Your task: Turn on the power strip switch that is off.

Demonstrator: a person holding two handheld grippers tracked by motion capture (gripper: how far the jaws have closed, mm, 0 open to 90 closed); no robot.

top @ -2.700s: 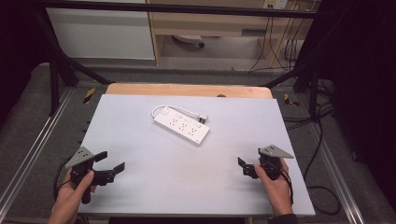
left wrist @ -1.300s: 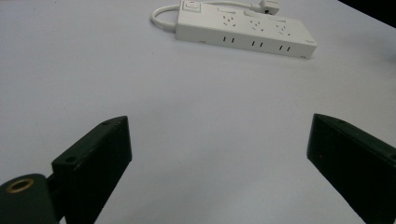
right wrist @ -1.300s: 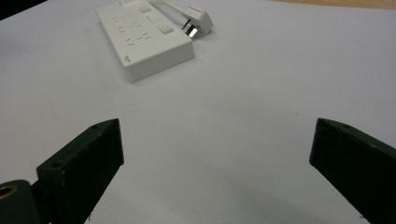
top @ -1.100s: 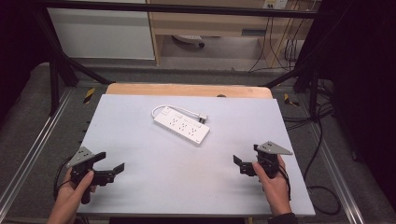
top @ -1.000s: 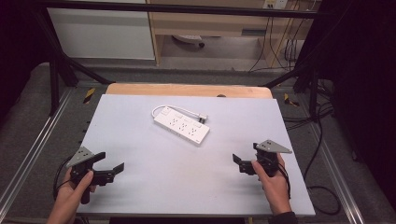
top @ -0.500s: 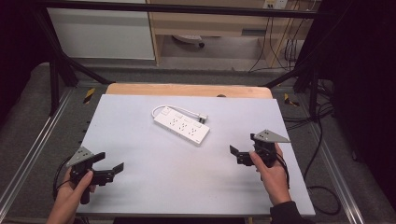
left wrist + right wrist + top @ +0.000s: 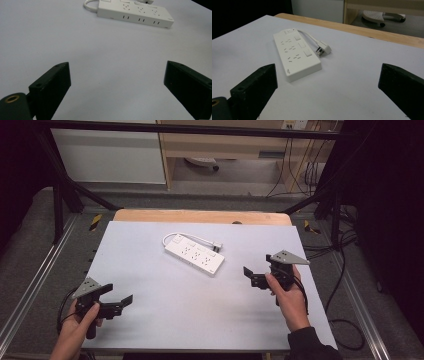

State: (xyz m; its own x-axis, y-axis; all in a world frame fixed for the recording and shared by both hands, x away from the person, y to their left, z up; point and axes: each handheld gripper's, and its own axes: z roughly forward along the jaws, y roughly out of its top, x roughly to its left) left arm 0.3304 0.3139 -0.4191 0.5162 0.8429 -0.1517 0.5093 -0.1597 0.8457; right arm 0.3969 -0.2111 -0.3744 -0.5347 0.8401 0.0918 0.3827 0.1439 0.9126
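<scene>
While I watch from the high view, my left gripper [image 7: 116, 304] hovers at the near left corner of the table [image 7: 150, 320], its jaws spread wide with bare surface between them. My right gripper [image 7: 256, 276] hangs over the right side, farther in, jaws likewise wide apart and holding nothing. I see the white power strip [image 7: 194, 255] lying flat on the far middle of the table, well apart from both grippers, angled so its right end sits nearer me. Its short cord loops along the far side and ends in a plug [image 7: 323, 49] lying just beside the strip.
</scene>
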